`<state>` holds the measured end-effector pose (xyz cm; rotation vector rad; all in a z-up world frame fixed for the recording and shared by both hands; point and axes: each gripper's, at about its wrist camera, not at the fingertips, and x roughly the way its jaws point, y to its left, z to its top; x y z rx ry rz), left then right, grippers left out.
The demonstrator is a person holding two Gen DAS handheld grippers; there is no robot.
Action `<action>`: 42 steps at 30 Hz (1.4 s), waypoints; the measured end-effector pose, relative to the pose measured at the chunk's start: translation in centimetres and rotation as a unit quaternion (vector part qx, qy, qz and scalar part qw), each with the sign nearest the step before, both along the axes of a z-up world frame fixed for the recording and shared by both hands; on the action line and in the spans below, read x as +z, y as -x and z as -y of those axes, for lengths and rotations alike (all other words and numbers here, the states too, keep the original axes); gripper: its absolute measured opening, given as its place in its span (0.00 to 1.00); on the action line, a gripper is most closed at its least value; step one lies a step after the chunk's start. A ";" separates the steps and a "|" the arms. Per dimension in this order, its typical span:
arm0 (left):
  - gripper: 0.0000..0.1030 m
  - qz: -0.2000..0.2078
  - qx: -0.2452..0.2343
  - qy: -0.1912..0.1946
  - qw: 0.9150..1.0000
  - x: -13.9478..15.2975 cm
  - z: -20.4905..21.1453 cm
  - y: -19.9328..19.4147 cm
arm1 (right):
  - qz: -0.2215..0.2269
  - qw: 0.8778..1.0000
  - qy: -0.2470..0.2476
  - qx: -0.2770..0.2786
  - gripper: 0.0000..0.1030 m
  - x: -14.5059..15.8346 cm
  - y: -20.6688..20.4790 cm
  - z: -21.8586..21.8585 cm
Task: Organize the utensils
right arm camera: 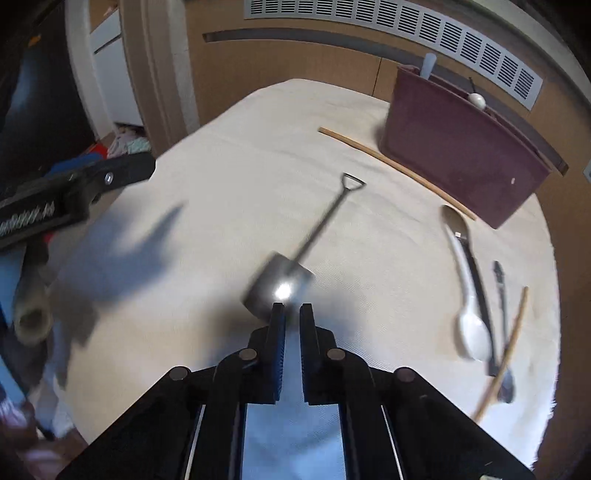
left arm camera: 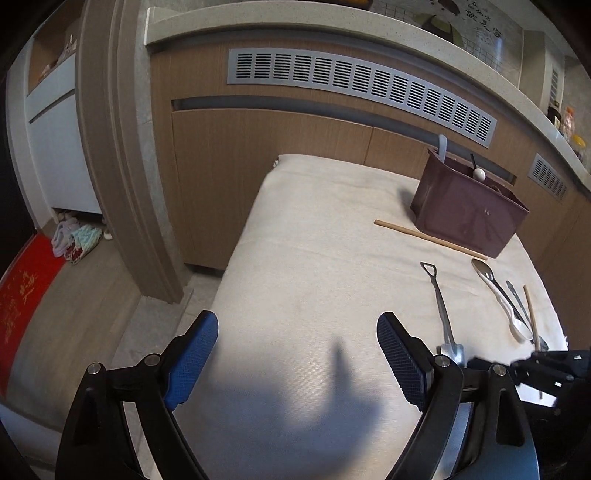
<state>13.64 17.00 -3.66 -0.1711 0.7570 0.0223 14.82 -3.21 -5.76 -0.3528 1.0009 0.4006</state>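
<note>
Lying just ahead of closed right hand-held gripper [right arm camera: 291, 308]: shovel-shaped spoon [right arm camera: 280, 284]; left hand-held gripper [left arm camera: 297, 345] open, empty.

Cream tablecloth [left arm camera: 314, 258] covers the table, wood-grain cabinet fronts [left arm camera: 266, 177] behind it with a long grey vent grille [left arm camera: 362, 85] under a pale countertop [left arm camera: 332, 27]. Red mat [left arm camera: 22, 295] and bundled cloth items [left arm camera: 75, 238] on the floor at left

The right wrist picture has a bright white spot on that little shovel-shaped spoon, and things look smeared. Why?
Right wrist view: the spot is glare off the shovel spoon's shiny metal bowl; the spoon and the white spoon are smeared by motion blur. Left wrist view: sharper, with a soft shadow on the cloth.
</note>
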 end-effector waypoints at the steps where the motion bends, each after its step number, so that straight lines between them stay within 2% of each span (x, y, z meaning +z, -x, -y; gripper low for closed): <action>1: 0.85 -0.003 -0.005 0.004 1.000 -0.1 0.3 -0.2 | 0.006 1.000 0.012 0.003 0.05 0.1 0.2 0.7; 3: 0.86 -0.009 -0.021 0.007 1.000 -0.3 1.2 -0.5 | 0.005 1.000 0.028 -0.003 0.05 0.4 0.4 3.0; 6: 0.87 -0.016 -0.040 0.005 0.999 -0.5 2.6 -1.1 | -0.015 1.000 -0.006 -0.020 0.13 1.0 0.2 4.9; 8: 0.87 -0.018 -0.030 -0.004 0.999 -0.6 2.9 -1.3 | -0.014 0.999 -0.032 -0.020 0.23 1.3 0.3 4.4; 10: 0.87 -0.020 -0.016 -0.007 1.000 -0.5 2.7 -1.5 | -0.012 0.998 -0.060 -0.018 0.50 1.1 0.3 2.6; 12: 0.87 -0.019 -0.007 -0.014 1.000 -0.1 2.4 -1.3 | -0.014 0.997 -0.070 -0.031 0.58 0.4 -0.4 0.4; 15: 0.90 -0.009 0.003 -0.029 1.000 0.5 1.9 -0.9 | -0.025 0.997 -0.068 -0.040 0.56 -0.9 -1.6 -1.8; 16: 0.91 -0.005 0.006 -0.031 0.999 0.7 1.6 -0.8 | -0.021 0.997 -0.062 -0.035 0.52 -1.3 -1.9 -2.4; 17: 0.91 -0.003 0.009 -0.029 1.000 0.8 1.3 -0.7 | -0.005 0.999 -0.044 -0.025 0.45 -1.2 -1.7 -3.1; 18: 0.91 -0.003 0.011 -0.027 1.000 0.9 1.1 -0.7 | -0.005 0.999 -0.041 -0.010 0.33 -1.2 -1.5 -3.3; 19: 0.91 -0.003 0.012 -0.025 1.000 0.9 0.9 -0.7 | -0.003 0.999 -0.032 0.009 0.29 -0.9 -1.2 -3.4; 20: 0.91 -0.004 0.012 -0.025 1.000 0.8 0.8 -0.8 | -0.002 0.999 -0.026 0.024 0.22 -0.7 -0.9 -3.0; 21: 0.91 -0.005 0.011 -0.025 1.000 0.8 0.8 -1.0 | -0.002 0.999 -0.021 0.034 0.03 -0.4 -0.7 -2.6; 22: 0.91 -0.006 0.009 -0.025 1.000 0.8 0.9 -1.1 | 0.002 0.999 -0.005 0.039 0.00 -0.2 -0.5 -1.8; 26: 0.91 -0.013 -0.019 -0.022 0.999 0.5 2.3 -2.2 | 0.033 0.997 0.053 0.039 0.00 0.4 0.0 2.3; 28: 0.91 -0.017 -0.050 -0.023 0.998 0.4 3.7 -3.0 | 0.051 0.995 0.084 0.016 0.00 0.3 -0.8 5.0; 29: 0.91 -0.021 -0.075 -0.023 0.997 0.4 4.7 -3.6 | 0.046 0.995 0.086 -0.006 0.00 0.5 -1.2 6.9; 30: 0.91 -0.029 -0.097 -0.023 0.995 0.2 5.5 -4.1 | 0.042 0.996 0.080 -0.020 0.00 0.6 -1.5 8.1; 32: 0.91 -0.062 -0.137 -0.014 0.989 -0.2 7.0 -5.5 | 0.044 0.996 0.065 -0.038 0.06 1.2 -1.5 9.8; 34: 0.91 -0.099 -0.171 0.003 0.980 -0.6 8.4 -5.9 | 0.062 0.995 0.052 -0.055 0.20 1.8 -1.3 11.2; 36: 0.89 -0.121 -0.208 0.015 0.970 -0.8 9.8 -5.1 | 0.072 0.994 0.031 -0.073 0.29 2.5 -0.8 12.6; 39: 0.79 -0.132 -0.237 0.020 0.962 -1.0 11.5 -2.7 | 0.077 0.991 -0.003 -0.108 0.38 2.7 -1.1 14.7; 42: 0.76 -0.141 -0.234 0.028 0.961 -1.7 12.2 -1.4 | 0.072 0.988 -0.026 -0.132 0.40 1.9 -2.0 16.3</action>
